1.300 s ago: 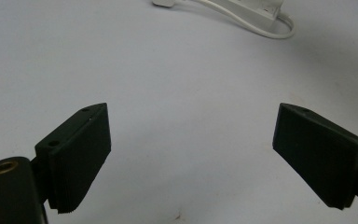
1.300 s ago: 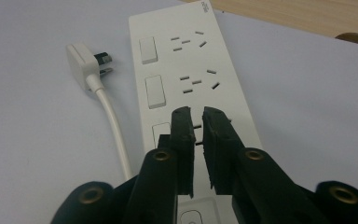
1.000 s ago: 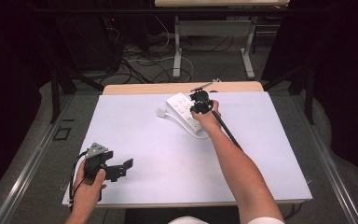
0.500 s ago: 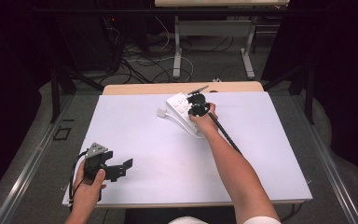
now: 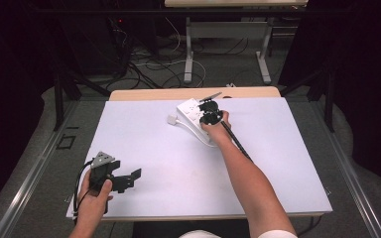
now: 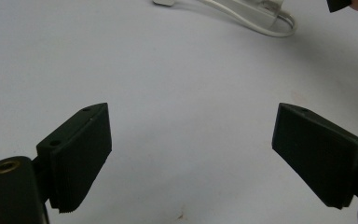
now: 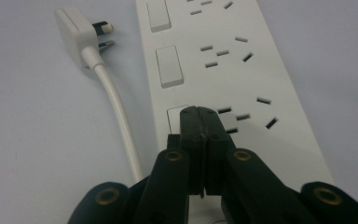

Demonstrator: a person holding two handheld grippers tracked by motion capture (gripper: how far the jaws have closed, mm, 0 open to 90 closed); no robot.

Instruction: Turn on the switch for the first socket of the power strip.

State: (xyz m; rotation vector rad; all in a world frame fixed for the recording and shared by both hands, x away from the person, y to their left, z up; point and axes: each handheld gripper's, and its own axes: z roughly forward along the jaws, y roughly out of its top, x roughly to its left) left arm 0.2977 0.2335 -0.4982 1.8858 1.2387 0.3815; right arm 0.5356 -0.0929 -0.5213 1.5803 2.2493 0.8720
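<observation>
A white power strip [image 7: 223, 70] with rocker switches [image 7: 169, 66] and socket holes lies at the far middle of the white table [image 5: 178, 163]. Its white cable [image 7: 116, 107] ends in a white plug [image 7: 77, 32] lying beside it. My right gripper [image 7: 200, 116] is shut with nothing between its jaws, its tips down on the nearest switch of the strip. In the high view the right gripper [image 5: 209, 111] sits over the power strip [image 5: 189, 110]. My left gripper [image 5: 129, 177] rests at the near left, jaws wide open over bare table [image 6: 186, 116].
The looped cable [image 6: 261, 25] and the strip's end lie far ahead of the left gripper. A wooden table edge [image 5: 168, 94] runs behind the white surface. Cables and desk legs [image 5: 188, 49] stand on the floor beyond.
The right gripper has shifted slightly left over the power strip. The left gripper has stayed in place.
</observation>
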